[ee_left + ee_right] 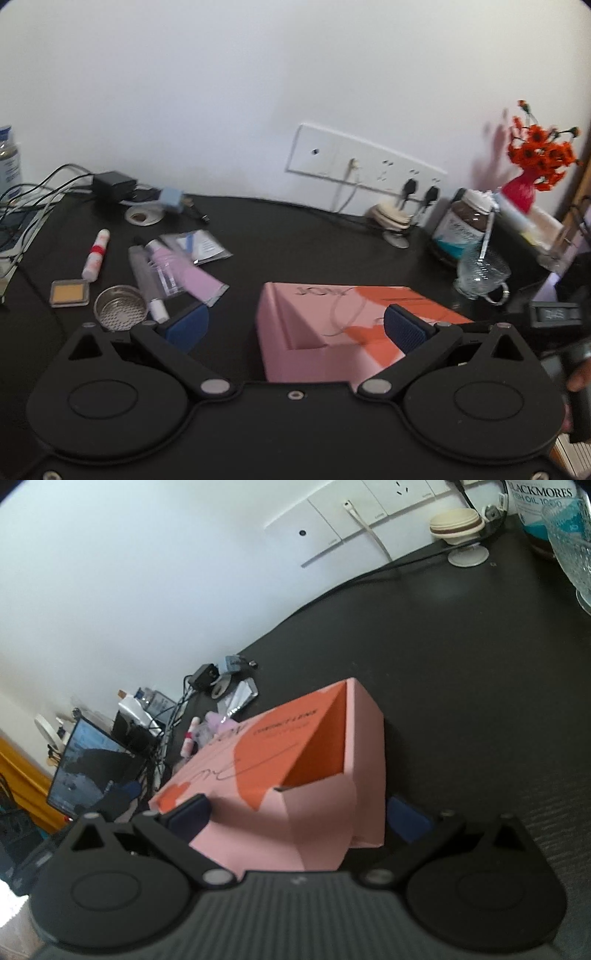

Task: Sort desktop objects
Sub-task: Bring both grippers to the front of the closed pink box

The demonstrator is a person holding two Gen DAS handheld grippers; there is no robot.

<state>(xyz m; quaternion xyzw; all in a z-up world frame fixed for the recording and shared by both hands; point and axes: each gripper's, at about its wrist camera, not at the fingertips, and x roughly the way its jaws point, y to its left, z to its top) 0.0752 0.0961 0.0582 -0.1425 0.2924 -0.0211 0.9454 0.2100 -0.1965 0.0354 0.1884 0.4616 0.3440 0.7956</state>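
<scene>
Left wrist view, left to right: red-and-white tube (96,254), compact (70,293), metal strainer cup (120,307), pink tube (186,271) at centre left. Pink-orange box (347,325) at lower centre on black desk (295,236). Left gripper (295,326) fingers spread, empty. Glass cup (482,275) right.

Right wrist view: right gripper (295,814) fingers spread, straddling the box (295,775); contact unclear.

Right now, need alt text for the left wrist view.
An open left claw hovers over a black desk, with a pink and orange box between its pads. Cosmetics lie scattered to the left: tubes, a compact, a metal sieve cup. Orange flowers stand far right.
</scene>
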